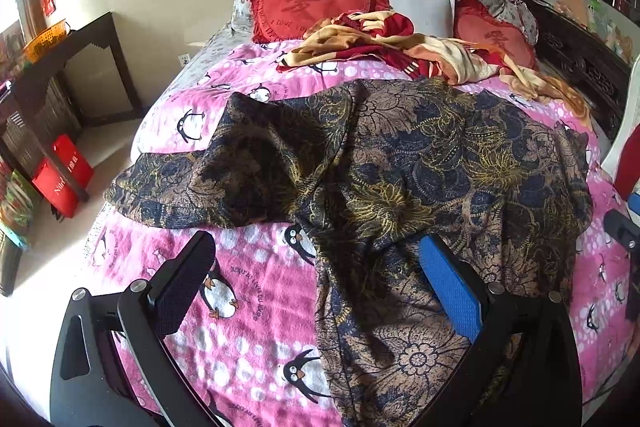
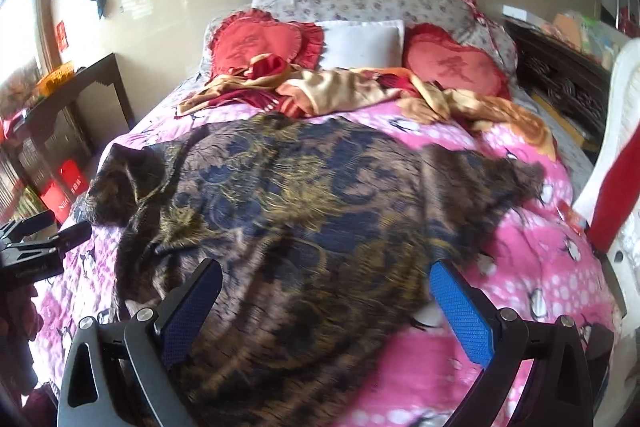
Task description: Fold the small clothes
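Brown floral garment lies beneath both wide-open, empty tools.

- left gripper: jaws spread wide, nothing between the pads, pointing forward and slightly downward.
- right gripper: jaws spread wide too, nothing clamped, held level beside the left one.

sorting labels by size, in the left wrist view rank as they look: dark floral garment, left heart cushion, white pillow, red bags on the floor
1. dark floral garment, nearest the camera
2. left heart cushion
3. white pillow, partly hidden, and red bags look alike; not ranked
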Motion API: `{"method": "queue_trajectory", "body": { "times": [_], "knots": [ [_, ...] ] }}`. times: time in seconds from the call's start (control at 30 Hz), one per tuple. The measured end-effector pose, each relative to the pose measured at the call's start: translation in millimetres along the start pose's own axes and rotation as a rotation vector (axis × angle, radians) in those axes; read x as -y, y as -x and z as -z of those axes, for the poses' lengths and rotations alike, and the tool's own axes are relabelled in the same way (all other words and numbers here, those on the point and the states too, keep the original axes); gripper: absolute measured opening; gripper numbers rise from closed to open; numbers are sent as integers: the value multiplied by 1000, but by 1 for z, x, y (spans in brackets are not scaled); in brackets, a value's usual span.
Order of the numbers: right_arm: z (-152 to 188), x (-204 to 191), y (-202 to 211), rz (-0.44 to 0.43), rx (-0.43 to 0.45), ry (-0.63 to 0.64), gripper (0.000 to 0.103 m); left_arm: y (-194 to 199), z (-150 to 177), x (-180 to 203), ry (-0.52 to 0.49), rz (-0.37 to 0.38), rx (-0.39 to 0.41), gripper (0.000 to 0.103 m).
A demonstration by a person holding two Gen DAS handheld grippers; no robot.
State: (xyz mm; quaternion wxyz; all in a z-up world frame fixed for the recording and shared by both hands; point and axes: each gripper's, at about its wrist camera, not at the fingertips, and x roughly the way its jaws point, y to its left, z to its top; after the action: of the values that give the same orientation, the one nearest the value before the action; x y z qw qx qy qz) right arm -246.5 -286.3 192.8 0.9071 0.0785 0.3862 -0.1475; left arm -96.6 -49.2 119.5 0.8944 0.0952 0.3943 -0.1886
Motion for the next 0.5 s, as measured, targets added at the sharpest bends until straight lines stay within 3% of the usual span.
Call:
{"method": "queue_trajectory", "body": {
  "times": [0.3, 0.5],
  "knots": [
    [-12, -54, -17, -36, -14, 30, 103, -1, -1, -15, 47, -8, -7, 102],
    [-15, -68, -26, -25, -17, 20, 103, -2, -3, -19, 61, -8, -6, 102]
  ]
}}
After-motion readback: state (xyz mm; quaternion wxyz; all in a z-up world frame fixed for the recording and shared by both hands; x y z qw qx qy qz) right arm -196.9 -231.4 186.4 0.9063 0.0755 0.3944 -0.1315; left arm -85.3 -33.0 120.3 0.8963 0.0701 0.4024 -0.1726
